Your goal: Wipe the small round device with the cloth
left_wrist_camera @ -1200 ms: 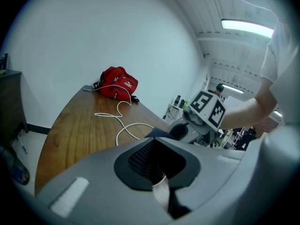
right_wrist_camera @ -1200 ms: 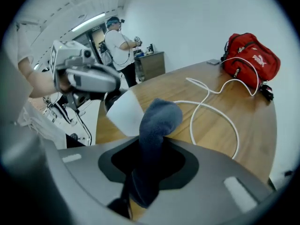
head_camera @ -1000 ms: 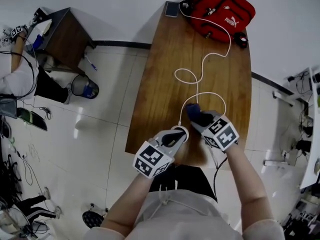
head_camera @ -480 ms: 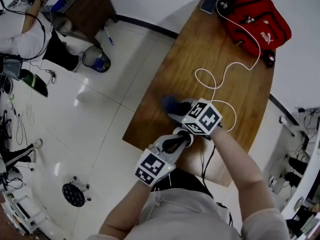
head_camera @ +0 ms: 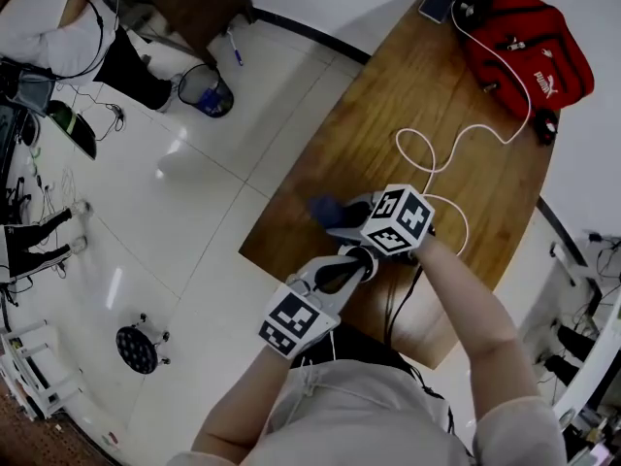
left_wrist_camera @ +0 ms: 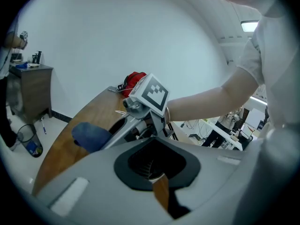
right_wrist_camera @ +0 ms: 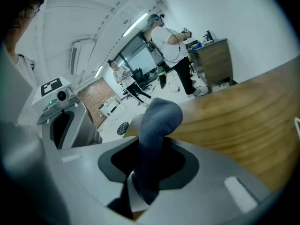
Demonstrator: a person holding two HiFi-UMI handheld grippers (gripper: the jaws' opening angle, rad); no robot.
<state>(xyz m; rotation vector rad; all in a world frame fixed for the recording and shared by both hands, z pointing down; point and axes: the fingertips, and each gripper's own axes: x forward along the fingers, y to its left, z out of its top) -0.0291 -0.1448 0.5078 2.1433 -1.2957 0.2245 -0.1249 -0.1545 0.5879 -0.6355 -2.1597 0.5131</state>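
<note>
My right tongs have just swung across. A moment ago they lay beside my left tongs, on their right, with the dark blue cloth pointing away from me. Now they cross just ahead of the left tongs' tip, and the cloth sticks out past it to the left. The left tongs have hardly shifted.

I take this as a wiping stroke carried across the front of the left tongs, so the wipe looks under way rather than finished.

The right tongs pinch the cloth, which bunches up thick and soft beyond their tips. The left tongs are pressed together. The small round device shows only as a pale rim right at their tip, just under the right tongs, where the thin white cable on the brown wooden desk ends. I cannot tell whether the cloth is touching it.
</note>
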